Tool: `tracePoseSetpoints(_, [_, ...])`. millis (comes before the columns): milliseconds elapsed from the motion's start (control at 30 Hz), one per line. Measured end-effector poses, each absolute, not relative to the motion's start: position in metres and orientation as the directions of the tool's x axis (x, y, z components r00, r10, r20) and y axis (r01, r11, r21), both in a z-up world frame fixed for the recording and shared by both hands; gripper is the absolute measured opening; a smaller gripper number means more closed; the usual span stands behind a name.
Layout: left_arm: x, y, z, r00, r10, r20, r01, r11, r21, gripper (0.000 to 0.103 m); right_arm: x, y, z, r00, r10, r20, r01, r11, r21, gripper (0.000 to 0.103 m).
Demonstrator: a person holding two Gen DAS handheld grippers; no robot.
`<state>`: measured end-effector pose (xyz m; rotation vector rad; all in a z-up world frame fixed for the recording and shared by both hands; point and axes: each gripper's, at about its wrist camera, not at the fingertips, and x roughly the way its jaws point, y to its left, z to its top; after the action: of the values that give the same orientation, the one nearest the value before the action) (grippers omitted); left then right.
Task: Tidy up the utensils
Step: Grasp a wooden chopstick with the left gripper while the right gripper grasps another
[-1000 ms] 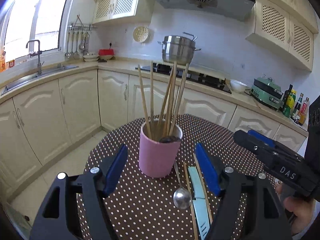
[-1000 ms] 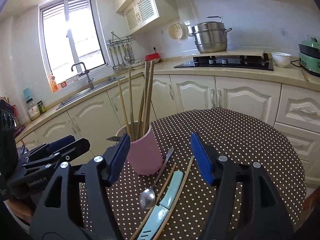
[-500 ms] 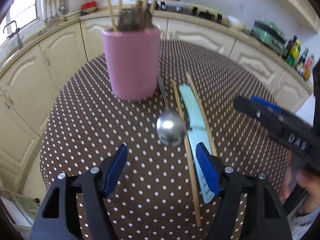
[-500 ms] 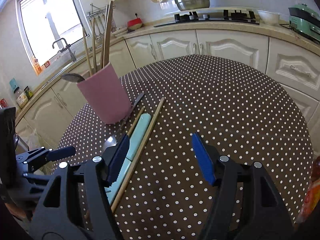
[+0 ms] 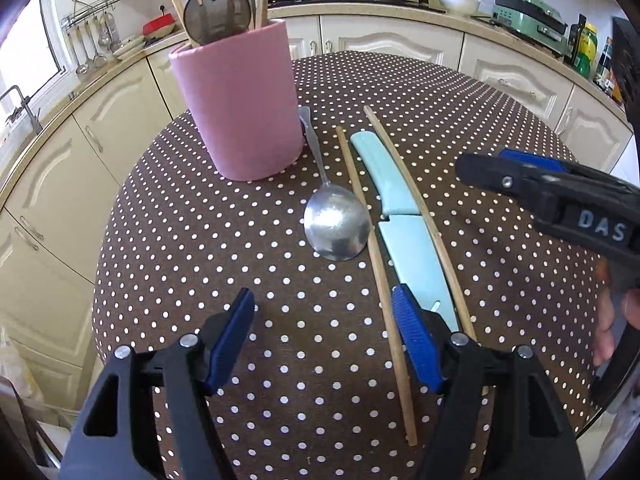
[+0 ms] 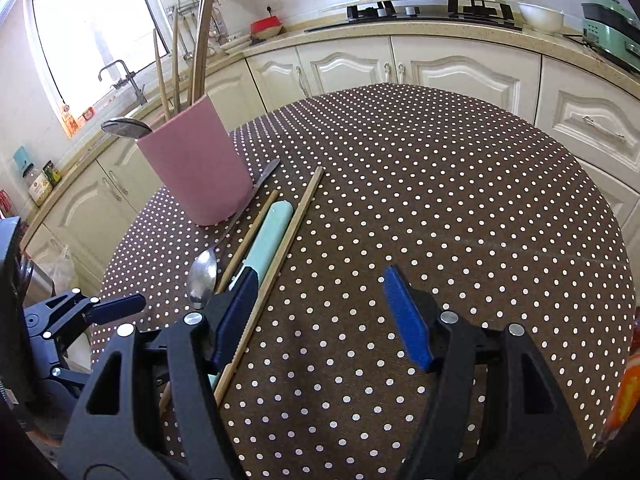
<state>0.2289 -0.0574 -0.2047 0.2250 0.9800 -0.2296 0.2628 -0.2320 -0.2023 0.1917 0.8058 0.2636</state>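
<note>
A pink holder (image 5: pixel 240 108) (image 6: pixel 196 168) stands at the table's far left with wooden chopsticks and a dark slotted utensil in it. Beside it lie a metal spoon (image 5: pixel 336 224) (image 6: pixel 202 276), a teal knife (image 5: pixel 400 208) (image 6: pixel 268 236) and two loose wooden chopsticks (image 5: pixel 376 272) (image 5: pixel 420 208), one on each side of the knife. My left gripper (image 5: pixel 322 312) hangs open over the cloth just short of the spoon bowl, its right finger above the knife blade. My right gripper (image 6: pixel 320 292) is open and empty, its left finger over the knife and chopstick (image 6: pixel 292 224).
The round table (image 6: pixel 460 184) wears a brown polka-dot cloth. Cream cabinets and a counter with a hob (image 6: pixel 432 10) and steel pot curve behind it. A person's hand (image 5: pixel 616 320) holds the right gripper (image 5: pixel 492 164). The left gripper (image 6: pixel 108 300) shows at the right wrist view's left edge.
Both grippers have dropped and tipped down toward the table. The spoon, knife and chopsticks now lie close under the fingers, and the pink holder has moved up in both views.
</note>
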Motion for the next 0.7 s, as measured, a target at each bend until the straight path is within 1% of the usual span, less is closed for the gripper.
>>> tracePoseSetpoints(200, [0.227, -0.054, -0.202, 0.538, -0.083, -0.839, 0.298, 0.950, 0.097, 0.071, 0.280, -0.210, -0.210, 0.610, 0.251, -0.752, -0.177, 0.968, 0.180, 0.066])
tracePoseSetpoints(400, [0.226, -0.040, -0.202, 0.534, -0.084, -0.841, 0.283, 0.956, 0.084, 0.071, 0.294, -0.196, -0.215, 0.592, 0.196, -0.781, -0.183, 0.977, 0.107, 0.067])
tracePoseSetpoints(500, [0.229, -0.038, -0.202, 0.522, -0.100, -0.847, 0.287, 0.956, 0.064, 0.071, 0.303, -0.193, -0.216, 0.582, 0.178, -0.793, -0.178, 0.980, 0.089, 0.070])
tracePoseSetpoints(567, [0.232, -0.042, -0.205, 0.516, -0.085, -0.853, 0.292, 0.953, 0.081, 0.071, 0.310, -0.189, -0.217, 0.572, 0.158, -0.805, -0.174, 0.982, 0.070, 0.075])
tracePoseSetpoints(700, [0.232, -0.045, -0.206, 0.528, -0.094, -0.844, 0.304, 0.949, 0.085, 0.071, 0.318, -0.181, -0.221, 0.552, 0.108, -0.827, -0.197, 0.980, -0.003, 0.075])
